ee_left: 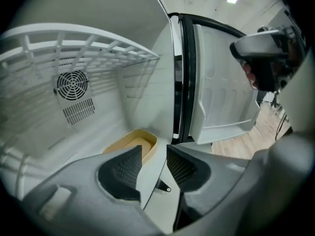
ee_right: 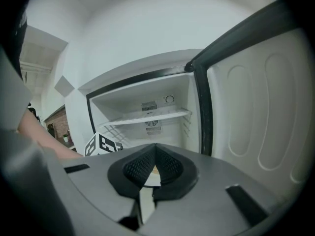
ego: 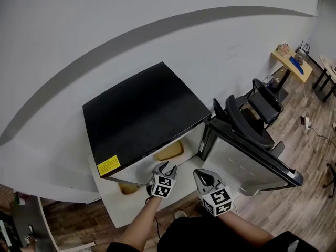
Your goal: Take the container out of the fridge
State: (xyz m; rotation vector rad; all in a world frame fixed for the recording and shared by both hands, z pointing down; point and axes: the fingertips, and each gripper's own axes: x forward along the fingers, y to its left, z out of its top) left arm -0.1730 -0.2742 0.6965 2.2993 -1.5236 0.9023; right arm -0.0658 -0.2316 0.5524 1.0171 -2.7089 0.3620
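Observation:
The small fridge (ego: 142, 117) has a black top, and its door (ego: 247, 161) is swung wide to the right. A tan, shallow container (ee_left: 132, 144) lies on the fridge floor near the door side; from the head view the container (ego: 169, 151) shows just under the front edge of the fridge top. My left gripper (ee_left: 153, 154) is at the fridge mouth, open, with the container just beyond its tips and nothing between the pads. My right gripper (ee_right: 155, 154) hangs in front of the open fridge, jaws shut and empty.
A white wire shelf (ee_left: 74, 48) spans the upper interior, with a round fan vent (ee_left: 72, 84) on the back wall. A black office chair (ego: 252, 114) stands behind the open door. A second tan shape (ego: 127, 188) shows lower left under the fridge front. Wood floor lies to the right.

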